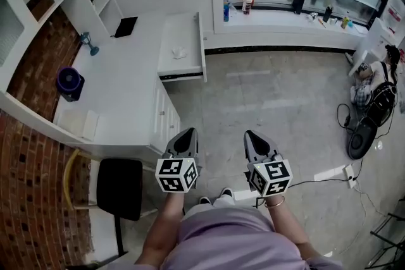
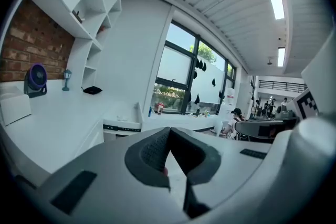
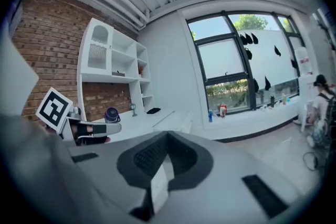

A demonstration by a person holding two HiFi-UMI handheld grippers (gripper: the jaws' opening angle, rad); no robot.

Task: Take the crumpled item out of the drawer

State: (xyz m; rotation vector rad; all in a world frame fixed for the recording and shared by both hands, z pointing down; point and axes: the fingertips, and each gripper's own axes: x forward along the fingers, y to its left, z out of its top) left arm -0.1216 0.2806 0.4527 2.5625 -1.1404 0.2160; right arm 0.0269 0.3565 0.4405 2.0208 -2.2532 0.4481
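The white desk (image 1: 120, 82) runs along the left wall. Its top drawer (image 1: 183, 50) stands pulled out at the far end, with a small crumpled white item (image 1: 179, 52) lying in it. Both grippers hang well short of it, over the floor in front of the person. My left gripper (image 1: 185, 134) is shut with nothing in it. My right gripper (image 1: 254, 136) is beside it, also shut and empty. In the left gripper view the jaws (image 2: 169, 131) meet, and the open drawer (image 2: 122, 126) shows far ahead. The right gripper view shows closed jaws (image 3: 167, 136).
A black chair (image 1: 120, 186) stands by the desk's near end. On the desk are a blue fan (image 1: 69, 82), a small blue lamp (image 1: 88, 43) and a black object (image 1: 125, 26). Bottles (image 1: 247, 2) line the window sill. A person (image 1: 373, 82) sits at the right, near floor cables (image 1: 345, 174).
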